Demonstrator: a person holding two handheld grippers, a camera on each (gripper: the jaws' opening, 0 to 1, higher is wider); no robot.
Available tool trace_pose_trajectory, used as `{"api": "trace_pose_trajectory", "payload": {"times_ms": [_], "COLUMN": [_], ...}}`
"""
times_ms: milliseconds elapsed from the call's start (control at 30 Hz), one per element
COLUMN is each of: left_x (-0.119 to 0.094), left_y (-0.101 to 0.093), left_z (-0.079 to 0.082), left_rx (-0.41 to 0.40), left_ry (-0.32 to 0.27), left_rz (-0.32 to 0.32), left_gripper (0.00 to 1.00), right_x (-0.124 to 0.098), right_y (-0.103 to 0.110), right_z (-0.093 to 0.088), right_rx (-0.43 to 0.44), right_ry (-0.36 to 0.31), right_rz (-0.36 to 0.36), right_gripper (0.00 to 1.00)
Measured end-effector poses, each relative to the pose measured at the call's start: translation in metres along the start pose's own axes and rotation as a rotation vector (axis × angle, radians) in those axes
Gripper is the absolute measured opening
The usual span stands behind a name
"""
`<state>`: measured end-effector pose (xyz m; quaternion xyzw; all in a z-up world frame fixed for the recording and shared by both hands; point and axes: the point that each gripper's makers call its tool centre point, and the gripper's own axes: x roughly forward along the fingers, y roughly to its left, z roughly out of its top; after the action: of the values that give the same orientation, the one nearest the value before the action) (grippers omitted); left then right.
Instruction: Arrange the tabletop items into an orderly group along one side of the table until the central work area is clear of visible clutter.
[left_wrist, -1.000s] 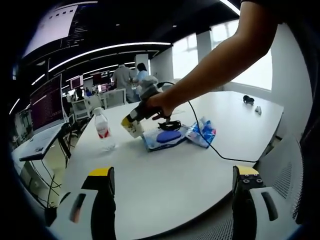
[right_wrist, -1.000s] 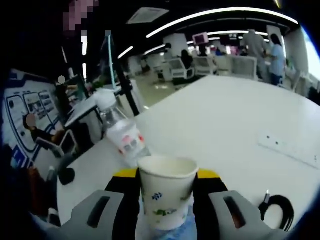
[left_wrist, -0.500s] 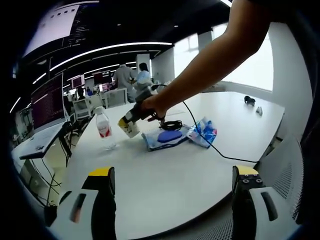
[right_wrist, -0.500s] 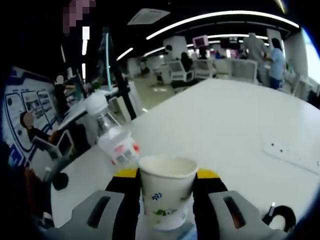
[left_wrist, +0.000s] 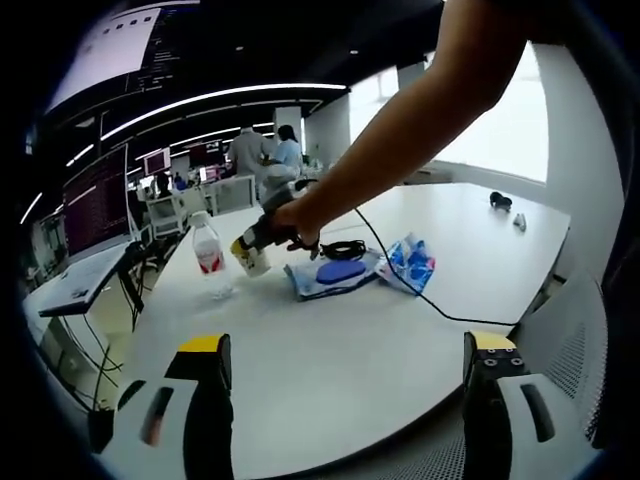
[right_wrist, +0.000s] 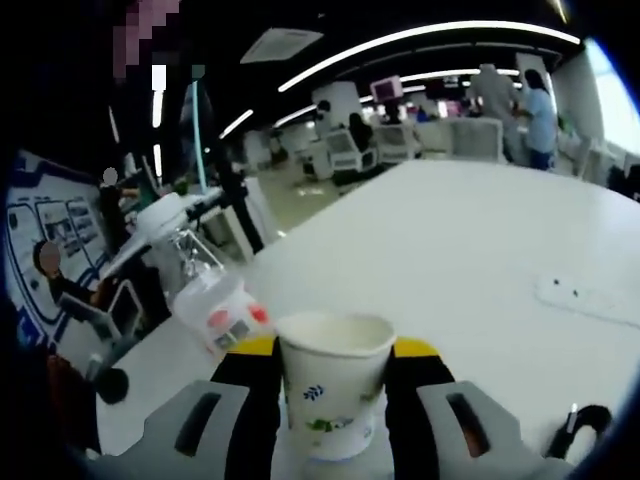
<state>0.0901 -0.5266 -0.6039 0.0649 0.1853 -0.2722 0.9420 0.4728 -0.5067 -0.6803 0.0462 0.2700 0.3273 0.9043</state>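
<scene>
In the right gripper view my right gripper (right_wrist: 334, 395) is shut on a white paper cup (right_wrist: 333, 380) with a blue and green print, held upright above the white table (right_wrist: 470, 260). A clear water bottle (right_wrist: 205, 295) with a red label and white cap stands just beyond the cup, to its left. In the left gripper view my left gripper (left_wrist: 345, 375) stands open over the near table edge with nothing between its fingers. That view also shows the right gripper (left_wrist: 258, 245) with the cup, carried by a person's arm (left_wrist: 400, 120), close beside the bottle (left_wrist: 209, 259).
A blue-and-white pouch (left_wrist: 335, 275), a blue patterned packet (left_wrist: 408, 262) and a coiled black cable (left_wrist: 345, 248) lie mid-table. A thin cable (left_wrist: 420, 295) runs toward the near edge. Small dark items (left_wrist: 498, 200) sit far right. A socket strip (right_wrist: 590, 297) lies in the tabletop. People stand at desks (left_wrist: 255, 155) behind.
The right gripper with the cup has moved left across the table, ending close beside the water bottle. The left gripper has stayed still and open.
</scene>
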Motion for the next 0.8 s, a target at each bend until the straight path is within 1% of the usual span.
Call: {"api": "trace_pose_trajectory", "payload": {"times_ms": [67, 100, 167, 333, 367, 433, 567, 667, 800], "left_x": [0.0, 0.0, 0.0, 0.001, 0.001, 0.001, 0.001, 0.001, 0.001], "left_y": [0.0, 0.0, 0.0, -0.001, 0.0, 0.0, 0.0, 0.0, 0.0], "left_z": [0.0, 0.0, 0.0, 0.0, 0.0, 0.0, -0.001, -0.001, -0.002], "left_rx": [-0.001, -0.002, -0.002, -0.004, -0.005, -0.007, -0.006, -0.008, -0.009], "left_ry": [0.0, 0.0, 0.002, 0.001, 0.003, 0.001, 0.005, 0.006, 0.008], "left_rz": [-0.001, -0.001, -0.001, -0.001, -0.001, 0.0, 0.001, 0.001, 0.0], "left_gripper": [0.96, 0.96, 0.96, 0.96, 0.96, 0.96, 0.96, 0.96, 0.95], "right_x": [0.002, 0.001, 0.005, 0.01, 0.009, 0.011, 0.009, 0.002, -0.002], "right_y": [0.005, 0.003, 0.006, 0.003, 0.002, -0.002, 0.003, 0.005, 0.008], "right_z": [0.0, 0.001, 0.002, -0.002, 0.0, 0.0, 0.001, -0.003, -0.008], "right_rx": [-0.009, -0.012, -0.025, -0.052, -0.059, -0.055, -0.064, -0.063, -0.05], "right_ry": [-0.009, -0.013, -0.02, -0.035, -0.058, -0.076, -0.102, -0.122, -0.119], "right_rz": [0.001, 0.0, 0.002, -0.004, -0.007, -0.008, 0.003, 0.008, 0.024], "right_gripper": [0.37, 0.37, 0.37, 0.37, 0.37, 0.37, 0.38, 0.38, 0.4]}}
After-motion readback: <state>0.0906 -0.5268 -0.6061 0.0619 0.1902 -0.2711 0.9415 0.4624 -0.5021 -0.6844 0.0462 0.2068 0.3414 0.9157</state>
